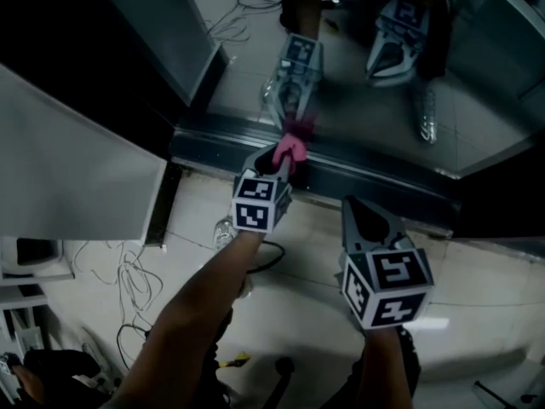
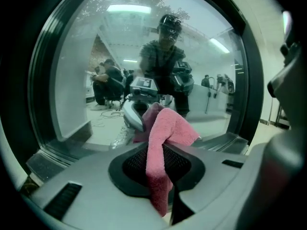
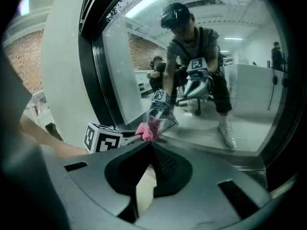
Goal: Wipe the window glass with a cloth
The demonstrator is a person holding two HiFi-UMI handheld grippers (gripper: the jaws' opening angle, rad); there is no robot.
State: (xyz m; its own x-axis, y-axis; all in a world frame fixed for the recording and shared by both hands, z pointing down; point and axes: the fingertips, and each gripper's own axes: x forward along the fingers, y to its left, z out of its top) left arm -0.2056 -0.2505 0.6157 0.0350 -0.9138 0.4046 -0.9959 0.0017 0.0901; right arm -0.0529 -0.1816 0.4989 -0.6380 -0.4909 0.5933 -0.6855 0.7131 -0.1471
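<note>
Nearest you, your right gripper (image 1: 356,207) hangs over the tiled floor (image 1: 477,296), its jaws closed tip to tip on nothing. Ahead of it and to the left, your left gripper (image 1: 281,165) is clenched on a pink cloth (image 1: 289,149). The cloth bunches up past the jaw tips, and a tail of it hangs back between them. It sits at the bottom edge of the window glass (image 1: 358,92), just above the dark frame (image 1: 383,184), and in this dim light it seems to touch the pane. Beyond, the glass mirrors both grippers.
</note>
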